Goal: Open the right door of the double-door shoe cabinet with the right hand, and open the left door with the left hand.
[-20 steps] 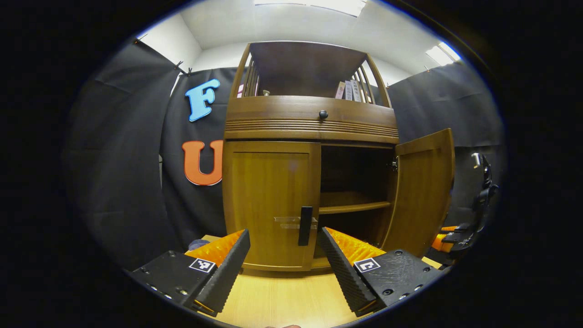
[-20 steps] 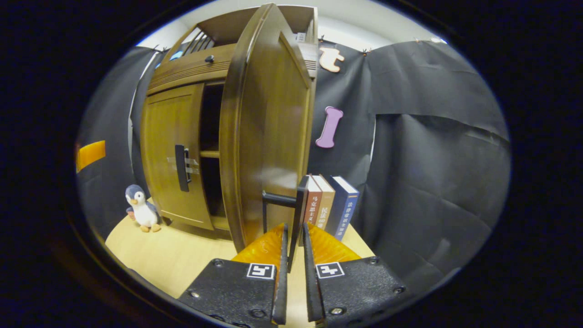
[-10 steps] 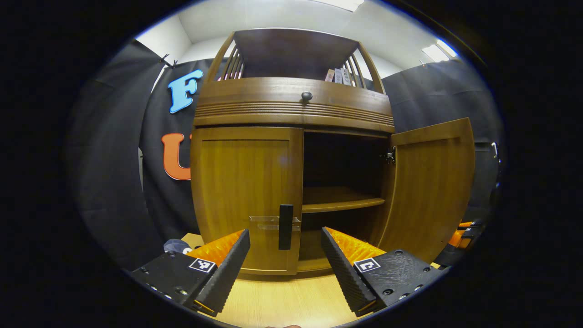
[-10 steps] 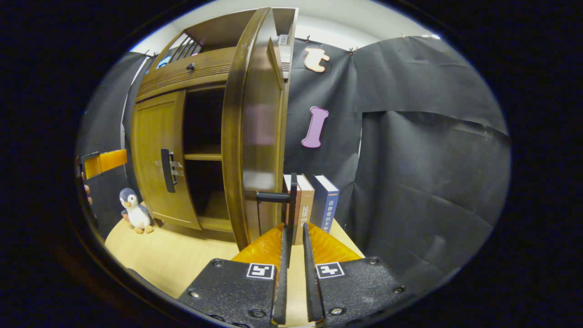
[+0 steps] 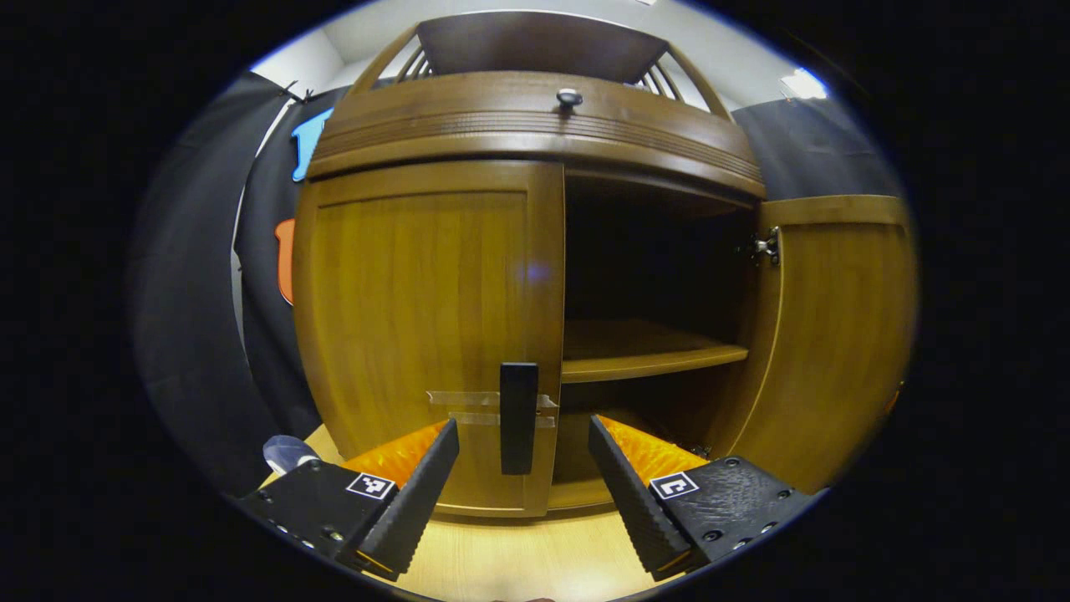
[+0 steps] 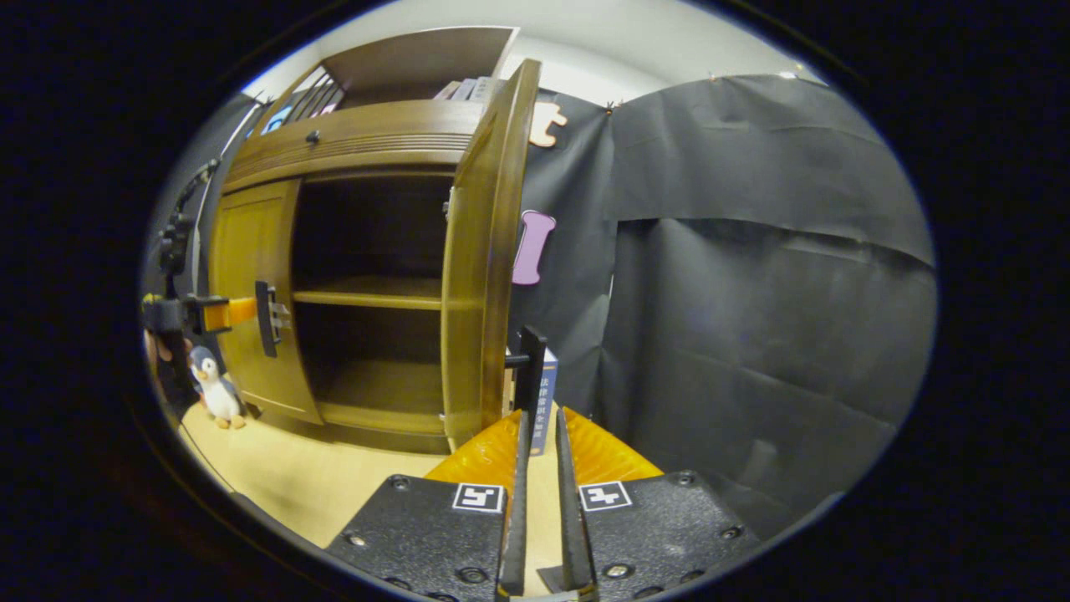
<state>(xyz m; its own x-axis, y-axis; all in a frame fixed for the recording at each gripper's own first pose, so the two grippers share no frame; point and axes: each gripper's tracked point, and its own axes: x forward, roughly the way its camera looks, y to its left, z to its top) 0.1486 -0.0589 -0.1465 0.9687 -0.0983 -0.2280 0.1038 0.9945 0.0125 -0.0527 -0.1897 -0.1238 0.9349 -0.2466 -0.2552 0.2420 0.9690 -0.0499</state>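
The wooden shoe cabinet point(image 5: 535, 125) stands close ahead in the left gripper view. Its left door point(image 5: 418, 301) is closed, and the black handle point(image 5: 518, 418) sits between the tips of my open left gripper point(image 5: 523, 425), touching neither finger. The right door point(image 5: 836, 334) is swung wide open, baring a shelf point(image 5: 644, 351). In the right gripper view that door point(image 6: 481, 267) shows almost edge-on, and my right gripper point(image 6: 540, 414) is shut on its black handle point(image 6: 531, 368). Farther off, the left gripper point(image 6: 226, 313) hangs by the left door's handle point(image 6: 266, 318).
A toy penguin point(image 6: 216, 393) stands on the light wooden floor point(image 6: 334, 485) left of the cabinet. A blue book point(image 6: 545, 393) peeks out behind the open door. A drawer with a dark knob point(image 5: 569, 97) runs above the doors.
The left gripper has come much closer to the left door's handle, which now lies between its open fingers. The right gripper has pulled the right door wider open.
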